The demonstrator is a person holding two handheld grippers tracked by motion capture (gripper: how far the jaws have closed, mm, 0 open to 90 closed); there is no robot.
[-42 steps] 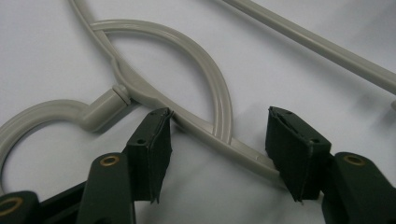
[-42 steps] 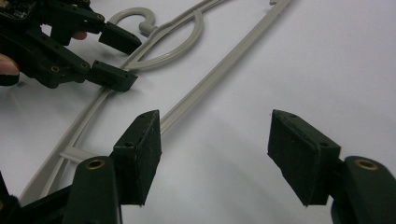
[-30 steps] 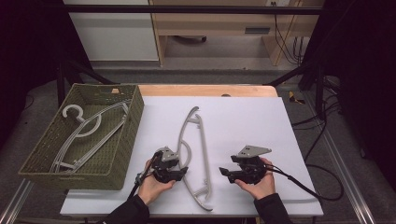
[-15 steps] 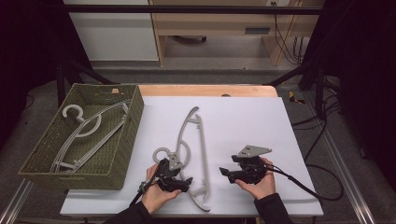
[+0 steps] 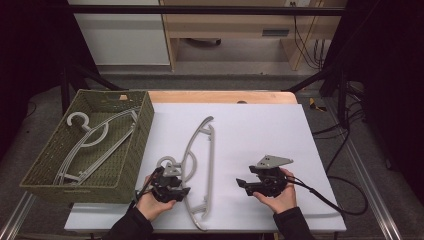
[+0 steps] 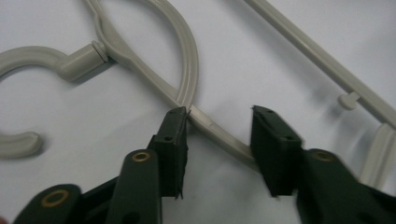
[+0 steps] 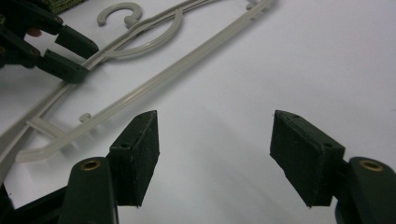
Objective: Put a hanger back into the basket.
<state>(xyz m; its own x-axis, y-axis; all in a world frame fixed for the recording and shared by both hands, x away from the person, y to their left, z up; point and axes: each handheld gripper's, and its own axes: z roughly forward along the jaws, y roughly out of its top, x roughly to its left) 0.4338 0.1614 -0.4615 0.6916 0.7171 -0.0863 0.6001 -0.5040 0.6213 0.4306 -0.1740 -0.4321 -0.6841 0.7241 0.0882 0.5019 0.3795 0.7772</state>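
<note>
Counter: white.
Hanger: flat, long axis 12-to-6, hook at 9.
Left tongs: apart, straddling its arm.
Right tongs: apart, empty.

A pale grey plastic hanger is seen on a plain white table top. Hangers of the same grey are held in an olive-green woven basket. Both grippers, left and right, are black, with brass-coloured rivets in the jaws.
</note>
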